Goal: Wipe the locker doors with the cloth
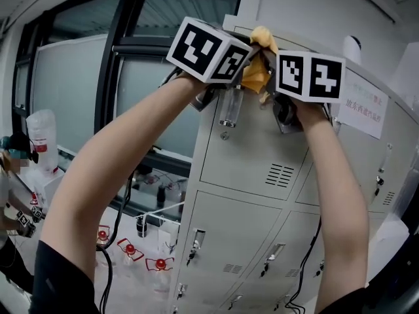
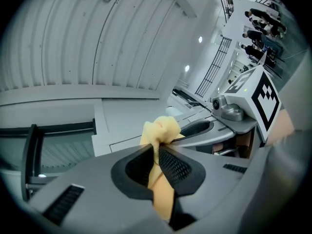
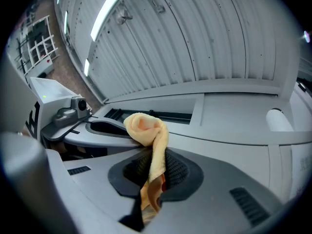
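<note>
Far left: a person [image 1: 9,175] stands at the edge of the head view, beside a pale plastic container [image 1: 43,138].
Window: a big window [image 1: 78,90] with dark frames is behind the arms.
Low down: small red things [image 1: 130,248] lie under the window. They are too small to tell what they are.
Left arm: the bare left arm [image 1: 111,175] reaches up and over to the right.
Left gripper: the left gripper [image 2: 157,164] is squeezed tight on the cloth [image 2: 161,129]. A yellow lump pokes out above its black pads [image 2: 174,165] and more cloth hangs below them. Its marker cube [image 1: 209,50] is black and white.
Cloth: it is yellow and bunched up. Both grippers hold it at once, close together. In the head view the cloth [image 1: 256,70] is high up, at the top edge of the top locker door [image 1: 255,152]. If it touches the door, I cannot tell.
Right gripper: the right gripper [image 3: 153,172] is pinched tight on the cloth too. The cloth curls into a roll above its pads and a flap hangs down under them.
Right arm: the right arm [image 1: 334,201] goes almost straight up.
Lockers: the grey lockers [image 1: 219,241] are shut. The doors have little slots and small handles.
Far right: a white paper sign [image 1: 363,106] is stuck on the locker side.
</note>
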Demonstrator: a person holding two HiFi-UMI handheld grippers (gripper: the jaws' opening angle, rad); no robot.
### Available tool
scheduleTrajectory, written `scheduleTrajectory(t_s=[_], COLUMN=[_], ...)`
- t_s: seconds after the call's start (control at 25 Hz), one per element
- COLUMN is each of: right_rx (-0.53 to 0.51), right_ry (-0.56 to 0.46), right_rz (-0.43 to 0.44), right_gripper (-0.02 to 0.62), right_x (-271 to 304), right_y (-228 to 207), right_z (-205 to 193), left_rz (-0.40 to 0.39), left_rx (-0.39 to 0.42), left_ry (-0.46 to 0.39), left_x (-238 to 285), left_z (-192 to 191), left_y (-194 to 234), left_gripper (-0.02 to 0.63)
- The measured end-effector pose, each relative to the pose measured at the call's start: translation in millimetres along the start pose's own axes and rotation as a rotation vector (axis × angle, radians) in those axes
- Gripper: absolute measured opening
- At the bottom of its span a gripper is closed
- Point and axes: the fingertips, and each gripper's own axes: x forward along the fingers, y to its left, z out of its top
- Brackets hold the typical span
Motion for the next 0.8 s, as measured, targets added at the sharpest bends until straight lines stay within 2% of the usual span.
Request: scheduleTrajectory(t_s=[0.28,0.6,0.8], right_rx=[-0.005,0.009,0.002], right_ry=[0.038,0.048,0.046], right_rz=[0.026,0.008,0.006], right_gripper=[0.061,0.061,0.061], right_x=[20,29,28], right_y=[28,25,24], right_z=[-14,-29,-28], left_rz=[0.01,-0.009,-0.012], left_rx=[-0.021,-0.024,-0.087], left_ry=[0.019,0.016,0.014], left_x=[-19,-12,-11], left_z=[-28,-42,-42], left_y=[17,18,18], left_gripper=[0.044,0.044,0.044])
